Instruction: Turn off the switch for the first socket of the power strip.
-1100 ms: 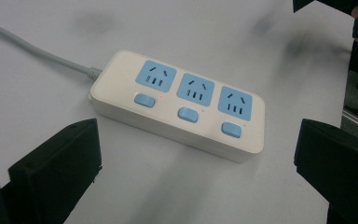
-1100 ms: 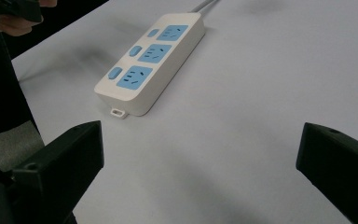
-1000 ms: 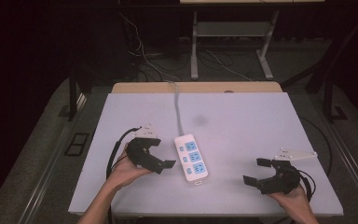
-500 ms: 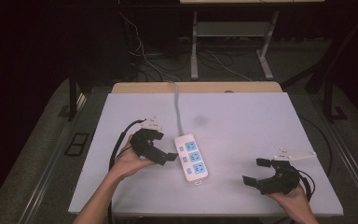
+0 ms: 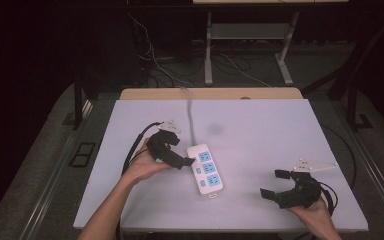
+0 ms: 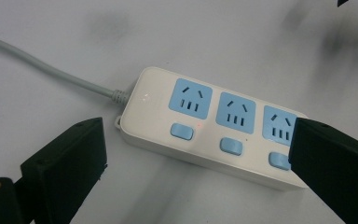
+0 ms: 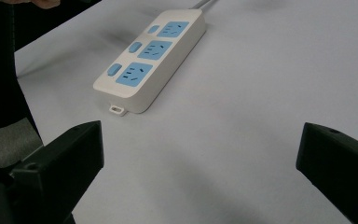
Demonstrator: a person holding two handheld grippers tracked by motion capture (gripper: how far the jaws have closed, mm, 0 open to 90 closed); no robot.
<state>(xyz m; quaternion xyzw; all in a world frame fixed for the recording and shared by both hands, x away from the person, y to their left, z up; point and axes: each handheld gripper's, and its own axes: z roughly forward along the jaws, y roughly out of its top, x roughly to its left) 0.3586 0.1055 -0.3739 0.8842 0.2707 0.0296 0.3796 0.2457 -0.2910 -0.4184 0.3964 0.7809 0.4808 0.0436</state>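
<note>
White power strip (image 5: pixel 207 170) lay untouched mid-counter (image 5: pixel 280 130). Left tool (image 5: pixel 180 161), jaws apart, hovered at its 9 o'clock; right tool (image 5: pixel 275 184) waited apart at 4 o'clock, so nothing looked done yet.

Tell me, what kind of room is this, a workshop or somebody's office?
Probably a lab or recording studio set up for filming hand work, not an office. A bare white table stands in a dark room, loose cables trail across the floor behind it, and a person holds a black tool beside a power strip.
</note>
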